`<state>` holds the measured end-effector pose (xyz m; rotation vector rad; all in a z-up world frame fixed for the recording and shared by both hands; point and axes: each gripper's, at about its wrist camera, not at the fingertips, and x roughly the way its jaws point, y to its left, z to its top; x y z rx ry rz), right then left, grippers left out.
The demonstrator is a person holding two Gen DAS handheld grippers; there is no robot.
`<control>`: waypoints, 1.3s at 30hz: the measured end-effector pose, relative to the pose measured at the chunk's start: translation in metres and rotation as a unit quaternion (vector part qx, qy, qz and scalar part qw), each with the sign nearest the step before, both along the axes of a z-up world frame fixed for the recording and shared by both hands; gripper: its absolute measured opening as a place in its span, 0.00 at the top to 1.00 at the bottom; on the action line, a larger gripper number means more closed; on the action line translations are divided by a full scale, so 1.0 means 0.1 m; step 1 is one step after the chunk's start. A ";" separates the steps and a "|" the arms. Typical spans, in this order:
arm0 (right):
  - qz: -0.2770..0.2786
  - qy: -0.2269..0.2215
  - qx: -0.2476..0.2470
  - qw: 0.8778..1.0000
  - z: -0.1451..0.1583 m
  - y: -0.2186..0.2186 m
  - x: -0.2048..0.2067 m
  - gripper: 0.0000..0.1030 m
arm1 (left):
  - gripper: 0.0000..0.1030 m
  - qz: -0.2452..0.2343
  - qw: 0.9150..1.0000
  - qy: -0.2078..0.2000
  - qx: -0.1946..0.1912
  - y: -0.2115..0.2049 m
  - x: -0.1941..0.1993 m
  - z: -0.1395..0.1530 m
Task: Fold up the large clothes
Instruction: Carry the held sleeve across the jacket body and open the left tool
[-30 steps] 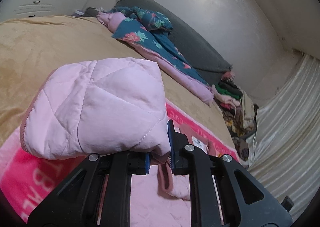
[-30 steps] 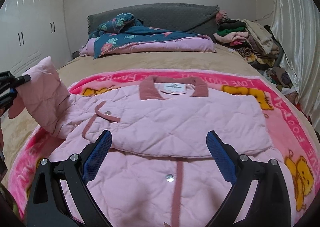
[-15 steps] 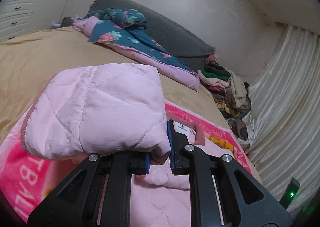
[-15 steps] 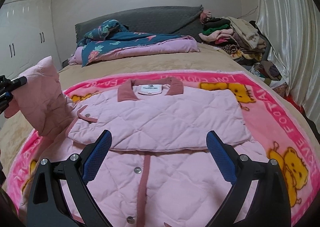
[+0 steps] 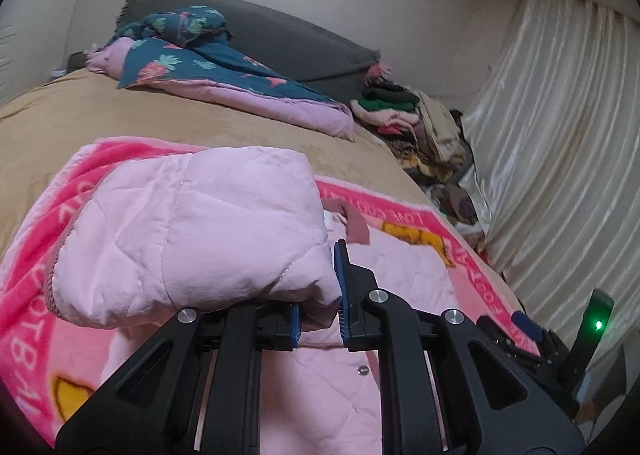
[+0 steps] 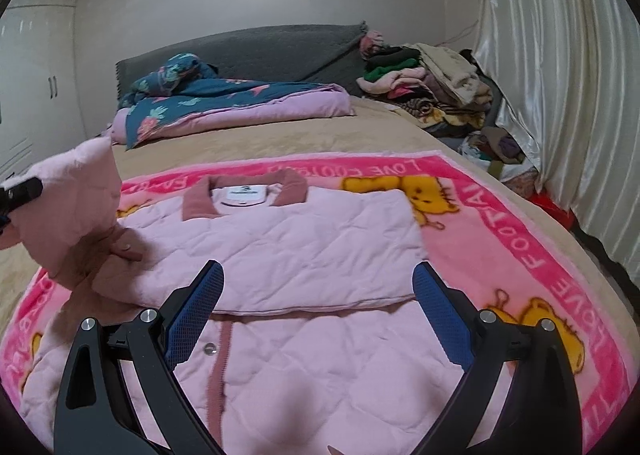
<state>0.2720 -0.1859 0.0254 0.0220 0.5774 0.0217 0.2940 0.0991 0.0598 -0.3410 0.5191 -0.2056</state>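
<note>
A pink quilted jacket (image 6: pixel 304 255) lies flat on a bright pink blanket (image 6: pixel 532 255) at the near end of the bed (image 6: pixel 280 139), collar (image 6: pixel 244 195) towards the far side, white label showing. Its right sleeve is already folded across the chest, making a neat band over the button front.

The left gripper (image 5: pixel 318 307) has its blue pads clamped together on the left sleeve (image 5: pixel 192 231) and holds it up off the blanket – the padded cloth bulges out above and to the left of the jaws. From the right side, that sleeve (image 6: pixel 72 211) stands raised at the left edge of the jacket, with the tip of the left gripper (image 6: pixel 20 191) just showing.

The right gripper (image 6: pixel 318 319) hovers over the lower front of the jacket, fingers wide apart, nothing between them.

Farther back lie a teal floral quilt (image 6: pixel 224 95) against a grey headboard (image 6: pixel 260 51) and a heap of clothes (image 6: pixel 424 83) at the far right, beside a pale curtain (image 6: pixel 560 75).
</note>
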 end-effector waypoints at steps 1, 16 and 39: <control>-0.004 0.004 -0.002 1.000 -0.02 -0.04 0.01 0.08 | 0.93 -0.004 1.000 0.000 0.003 -0.03 0.00 -0.01; -0.028 0.031 0.010 0.999 -0.22 -0.33 0.02 0.08 | 0.93 -0.067 0.995 0.004 0.076 -0.49 0.12 -0.27; 0.130 0.073 0.028 0.988 0.42 0.11 0.76 0.08 | 0.91 -0.177 0.958 0.054 0.218 -1.18 0.14 -1.09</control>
